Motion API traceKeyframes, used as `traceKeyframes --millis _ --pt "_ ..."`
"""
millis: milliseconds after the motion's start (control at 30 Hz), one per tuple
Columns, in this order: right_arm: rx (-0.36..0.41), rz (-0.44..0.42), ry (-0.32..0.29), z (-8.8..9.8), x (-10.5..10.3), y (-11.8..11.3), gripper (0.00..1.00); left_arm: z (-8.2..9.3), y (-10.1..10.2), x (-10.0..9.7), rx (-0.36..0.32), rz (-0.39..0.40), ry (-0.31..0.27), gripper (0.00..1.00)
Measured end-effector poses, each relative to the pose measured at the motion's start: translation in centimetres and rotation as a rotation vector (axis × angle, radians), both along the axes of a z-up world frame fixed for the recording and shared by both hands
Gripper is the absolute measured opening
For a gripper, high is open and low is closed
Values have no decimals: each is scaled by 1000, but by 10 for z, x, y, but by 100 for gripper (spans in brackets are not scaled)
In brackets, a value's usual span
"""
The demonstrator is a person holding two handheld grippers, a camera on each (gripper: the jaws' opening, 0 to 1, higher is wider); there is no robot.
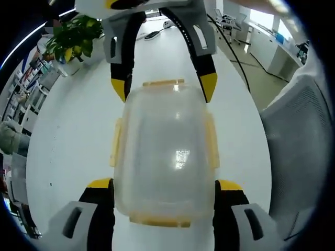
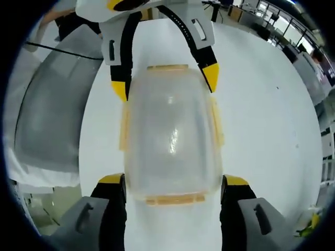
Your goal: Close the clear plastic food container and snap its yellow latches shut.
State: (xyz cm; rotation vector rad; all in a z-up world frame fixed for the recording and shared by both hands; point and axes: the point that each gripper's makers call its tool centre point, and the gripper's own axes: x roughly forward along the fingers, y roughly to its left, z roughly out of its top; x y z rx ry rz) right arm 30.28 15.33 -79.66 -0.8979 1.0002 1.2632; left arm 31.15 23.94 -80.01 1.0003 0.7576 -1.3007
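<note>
A clear plastic food container [image 1: 165, 151] lies on the white table [image 1: 68, 130] with its lid on, and it sits at the middle of the right gripper view too [image 2: 170, 141]. Pale yellow latches show on all its sides: the long-side latches [image 1: 113, 144] flare slightly outward, and the end latches [image 1: 163, 82] lie along the rim. My left gripper [image 1: 163, 184] is open, its jaws straddling the near end. My right gripper [image 2: 172, 182] faces it, open, around the opposite end [image 1: 164, 86]. The left gripper appears again at the top of the right gripper view [image 2: 165, 78].
A grey mesh chair [image 1: 298, 141] stands by the table's edge, also in the right gripper view [image 2: 52, 115]. A potted plant with yellow fruit [image 1: 73, 36] sits at the table's far end, and a black cable [image 1: 230, 47] runs past it. Desks lie beyond.
</note>
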Motion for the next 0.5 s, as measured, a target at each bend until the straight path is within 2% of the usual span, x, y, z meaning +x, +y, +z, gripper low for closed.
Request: traceKeyframes --millis 133,500 --pt "1 0 2 -1 -1 6 70 0 8 -2 0 1 3 74" --pt "26 7 7 -2 -4 41 71 -1 40 -5 9 23 0 74"
